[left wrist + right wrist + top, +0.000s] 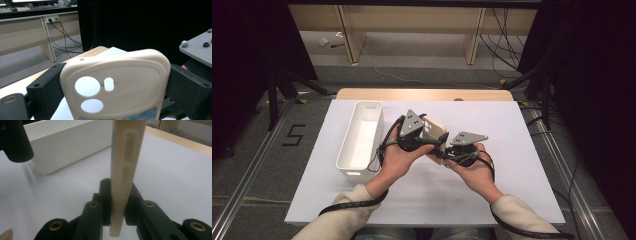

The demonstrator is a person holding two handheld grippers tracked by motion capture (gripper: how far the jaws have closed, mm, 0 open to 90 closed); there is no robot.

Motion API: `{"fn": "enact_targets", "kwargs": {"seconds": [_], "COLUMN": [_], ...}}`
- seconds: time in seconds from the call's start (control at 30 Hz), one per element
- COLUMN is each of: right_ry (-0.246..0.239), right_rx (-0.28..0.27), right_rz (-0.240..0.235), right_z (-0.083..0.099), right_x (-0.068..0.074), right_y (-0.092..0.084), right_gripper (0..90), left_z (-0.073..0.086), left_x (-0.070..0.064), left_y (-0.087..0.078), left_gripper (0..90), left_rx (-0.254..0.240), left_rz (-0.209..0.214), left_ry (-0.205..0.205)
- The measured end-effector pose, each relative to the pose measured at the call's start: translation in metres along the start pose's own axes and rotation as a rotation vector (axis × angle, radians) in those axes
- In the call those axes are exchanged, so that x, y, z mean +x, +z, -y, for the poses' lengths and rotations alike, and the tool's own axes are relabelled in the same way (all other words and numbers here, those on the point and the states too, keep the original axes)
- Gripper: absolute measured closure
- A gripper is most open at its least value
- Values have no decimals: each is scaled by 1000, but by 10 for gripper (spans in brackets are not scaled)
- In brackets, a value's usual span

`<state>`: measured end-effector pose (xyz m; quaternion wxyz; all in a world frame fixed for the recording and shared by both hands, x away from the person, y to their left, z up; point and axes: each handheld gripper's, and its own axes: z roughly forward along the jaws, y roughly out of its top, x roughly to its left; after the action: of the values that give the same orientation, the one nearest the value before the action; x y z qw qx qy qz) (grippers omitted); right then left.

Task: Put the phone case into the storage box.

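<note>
A cream phone case (pixel 435 131) with camera cut-outs is held in the air over the middle of the table, between both grippers. My left gripper (pixel 430 138) spans its width: in the left gripper view the two black jaws press on the left and right edges of the case (pixel 130 72). My right gripper (pixel 446 156) comes from the right and is shut on the case's thin lower edge (pixel 125 170), with its jaws close together (pixel 117 206). The lower part of the case is hidden behind the hands.
A long white bin (pixel 361 137) stands left of the hands and looks empty; its wall (pixel 65 145) is just beyond the case. White sheet (pixel 512 150) covers the table. The wooden table edge (pixel 422 94) runs along the far side.
</note>
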<state>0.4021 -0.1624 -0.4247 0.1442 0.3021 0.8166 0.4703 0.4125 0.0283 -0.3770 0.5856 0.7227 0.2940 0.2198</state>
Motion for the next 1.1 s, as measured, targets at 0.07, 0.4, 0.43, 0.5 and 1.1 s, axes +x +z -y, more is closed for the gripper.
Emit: {"fn": "enact_targets", "kwargs": {"seconds": [0.07,0.4,0.43,0.5,1.1], "right_ry": [0,-8,-7,-9,-30], "right_rx": [-2,-7,-13,-17,-110], "right_rz": [0,10,12,9,-46], "right_z": [0,2,1,1,3], "right_x": [0,0,0,-1,-7], "right_y": [0,2,1,1,-8], "right_gripper": [798,743,739,710,155], "left_z": [0,-3,-4,-4,-14], "left_x": [-1,0,0,1,17], "left_y": [0,-3,-3,-3,-15], "left_gripper": [87,97,97,98,101], "left_rx": [0,-11,-12,-14,-44], "left_rz": [-1,-1,-2,-4,-47], "left_ry": [3,8,9,9,-1]}}
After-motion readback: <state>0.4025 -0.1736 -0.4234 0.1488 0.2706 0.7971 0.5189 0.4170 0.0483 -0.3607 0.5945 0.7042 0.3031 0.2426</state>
